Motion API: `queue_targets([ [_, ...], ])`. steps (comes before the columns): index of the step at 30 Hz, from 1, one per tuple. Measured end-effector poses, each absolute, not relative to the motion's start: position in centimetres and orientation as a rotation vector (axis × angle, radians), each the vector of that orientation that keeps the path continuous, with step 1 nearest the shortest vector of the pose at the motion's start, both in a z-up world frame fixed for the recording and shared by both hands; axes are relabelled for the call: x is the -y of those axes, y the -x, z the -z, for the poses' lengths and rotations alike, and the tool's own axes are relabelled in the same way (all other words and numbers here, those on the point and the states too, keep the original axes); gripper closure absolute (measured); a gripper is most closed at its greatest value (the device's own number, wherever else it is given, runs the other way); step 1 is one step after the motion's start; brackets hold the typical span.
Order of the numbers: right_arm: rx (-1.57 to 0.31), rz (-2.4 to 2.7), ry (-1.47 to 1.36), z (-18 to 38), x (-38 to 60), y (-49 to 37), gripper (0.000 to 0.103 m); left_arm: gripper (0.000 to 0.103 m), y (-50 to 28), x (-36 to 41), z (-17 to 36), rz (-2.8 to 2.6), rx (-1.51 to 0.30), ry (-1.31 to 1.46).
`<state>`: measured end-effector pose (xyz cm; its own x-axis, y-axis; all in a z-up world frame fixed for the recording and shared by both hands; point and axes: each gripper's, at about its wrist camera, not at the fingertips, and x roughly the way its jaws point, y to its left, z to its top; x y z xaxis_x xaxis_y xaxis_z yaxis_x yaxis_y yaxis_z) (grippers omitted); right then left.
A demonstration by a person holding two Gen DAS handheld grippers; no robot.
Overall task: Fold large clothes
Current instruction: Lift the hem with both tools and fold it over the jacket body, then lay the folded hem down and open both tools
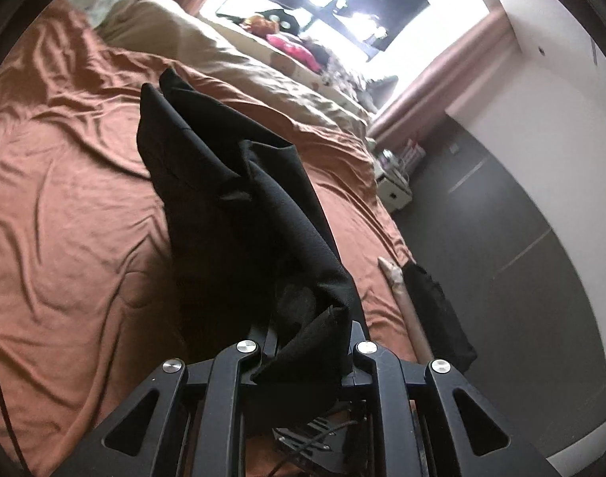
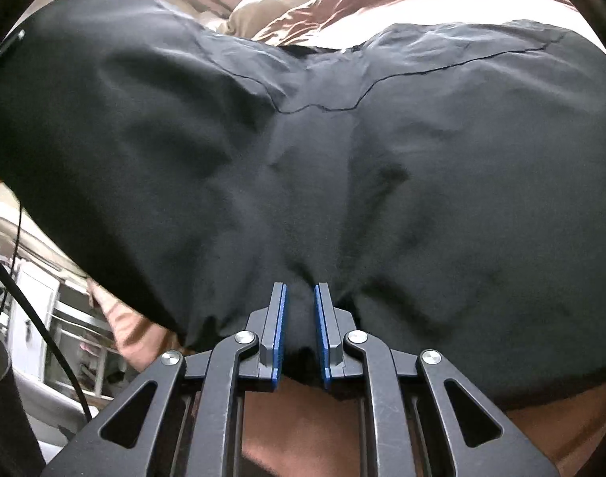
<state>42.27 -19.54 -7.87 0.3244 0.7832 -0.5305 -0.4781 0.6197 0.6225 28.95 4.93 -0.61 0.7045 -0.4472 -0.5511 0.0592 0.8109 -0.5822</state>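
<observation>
L gripper point(image 1: 308, 342) was clamped narrow on a bunched edge of the black garment point(image 1: 239, 198), which hung lifted over the rust bedsheet point(image 1: 64, 198); pads probably hidden by cloth. R gripper point(image 2: 301, 318), blue pads point(image 2: 279, 326) near-closed, pinched the same garment's hem.

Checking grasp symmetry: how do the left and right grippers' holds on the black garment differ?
Left gripper: fingertips buried under a bunched, twisted rope of black garment. Right gripper: blue pads exposed, pinching a small tuck at the edge of cloth that spreads broad above. Shared: both jaws closed on the same garment over the rust bedsheet.
</observation>
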Motion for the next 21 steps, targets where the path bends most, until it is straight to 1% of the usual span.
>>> queue_targets([
  [1,-0.906,-0.858,-0.4,7.7,20.0,-42.1,0.092,0.086,-29.3,-4.3,0.5,0.309,-0.747,0.553],
  [3,-0.886,-0.87,-0.432,7.5,21.5,-42.1,0.082,0.086,-30.2,-2.6,0.2,0.331,-0.759,0.523],
  [4,-0.871,-0.87,-0.446,7.5,22.4,-42.3,0.061,0.086,-30.5,-1.9,0.2,0.34,-0.765,0.513],
  [5,-0.842,-0.869,-0.466,7.2,23.6,-42.2,0.033,0.086,-30.9,-1.1,0.3,0.35,-0.776,0.5],
  [6,-0.82,-0.868,-0.481,7.0,24.5,-42.2,0.024,0.086,-31.4,-0.2,0.4,0.357,-0.787,0.487],
  [7,-0.794,-0.865,-0.503,6.7,25.8,-42.2,0.022,0.086,-31.9,0.7,0.7,0.363,-0.801,0.476],
  [12,-0.724,-0.848,-0.639,7.2,30.7,-42.6,0.022,0.086,-34.6,4.6,2.3,0.38,-0.872,0.418],
  [18,-0.748,-0.775,-0.745,9.8,35.9,-43.5,0.022,0.086,-39.1,10.1,6.3,0.4,-1.007,0.356],
  [21,-0.737,-0.752,-0.797,10.9,38.8,-43.6,0.022,0.086,-40.1,11.8,7.9,0.419,-1.045,0.356],
])
